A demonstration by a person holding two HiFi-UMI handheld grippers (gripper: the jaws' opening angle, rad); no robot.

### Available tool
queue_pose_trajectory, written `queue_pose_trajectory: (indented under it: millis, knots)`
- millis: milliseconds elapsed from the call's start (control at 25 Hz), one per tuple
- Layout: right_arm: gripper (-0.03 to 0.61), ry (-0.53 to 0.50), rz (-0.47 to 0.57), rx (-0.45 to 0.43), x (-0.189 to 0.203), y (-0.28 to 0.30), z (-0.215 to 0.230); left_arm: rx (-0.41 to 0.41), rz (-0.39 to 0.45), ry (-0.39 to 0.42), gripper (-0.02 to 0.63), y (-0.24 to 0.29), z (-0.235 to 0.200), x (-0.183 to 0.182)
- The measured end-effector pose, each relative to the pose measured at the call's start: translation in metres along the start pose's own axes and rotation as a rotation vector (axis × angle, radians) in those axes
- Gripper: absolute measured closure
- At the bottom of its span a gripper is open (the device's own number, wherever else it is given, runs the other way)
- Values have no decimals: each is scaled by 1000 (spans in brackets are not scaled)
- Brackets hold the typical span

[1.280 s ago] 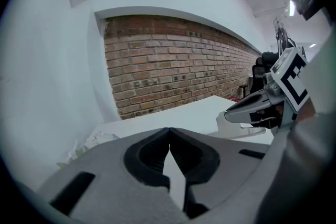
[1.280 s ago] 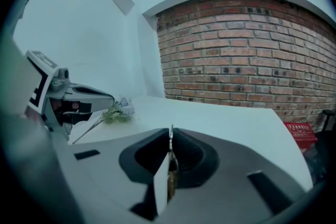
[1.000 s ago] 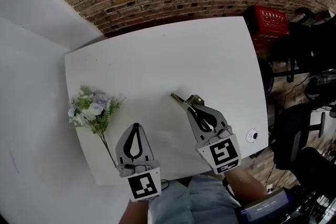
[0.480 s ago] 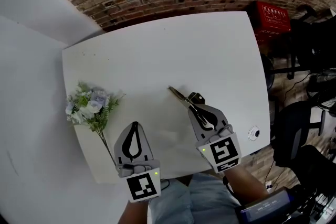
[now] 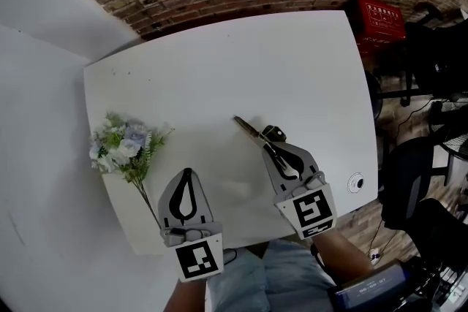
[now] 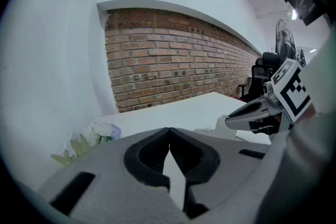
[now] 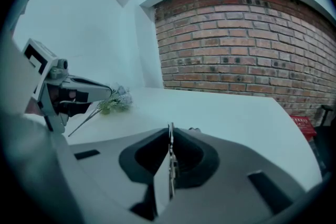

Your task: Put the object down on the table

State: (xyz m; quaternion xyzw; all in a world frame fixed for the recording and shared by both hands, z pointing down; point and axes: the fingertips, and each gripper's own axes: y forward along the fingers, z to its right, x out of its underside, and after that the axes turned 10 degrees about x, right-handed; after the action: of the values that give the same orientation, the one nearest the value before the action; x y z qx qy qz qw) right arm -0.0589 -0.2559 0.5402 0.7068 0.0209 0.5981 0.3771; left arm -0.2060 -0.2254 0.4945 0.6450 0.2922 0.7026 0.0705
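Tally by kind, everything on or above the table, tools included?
Flower bunch: 1
Scissors: 1
Tools: 2 (left tool shut, empty; right tool gripping them)
Total: 4

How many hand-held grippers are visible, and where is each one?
2. The left hand-held gripper is over the near edge of the white table, beside the white-and-green flower bouquet. The right hand-held gripper is to its right, closed on slim metal scissors.
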Motion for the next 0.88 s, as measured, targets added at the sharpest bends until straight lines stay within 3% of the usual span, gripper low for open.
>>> queue_pose_trajectory:
  millis: [880]
  knots:
    - [488, 27, -22, 15, 14, 13, 6, 7, -15, -8, 604, 4, -9, 6]
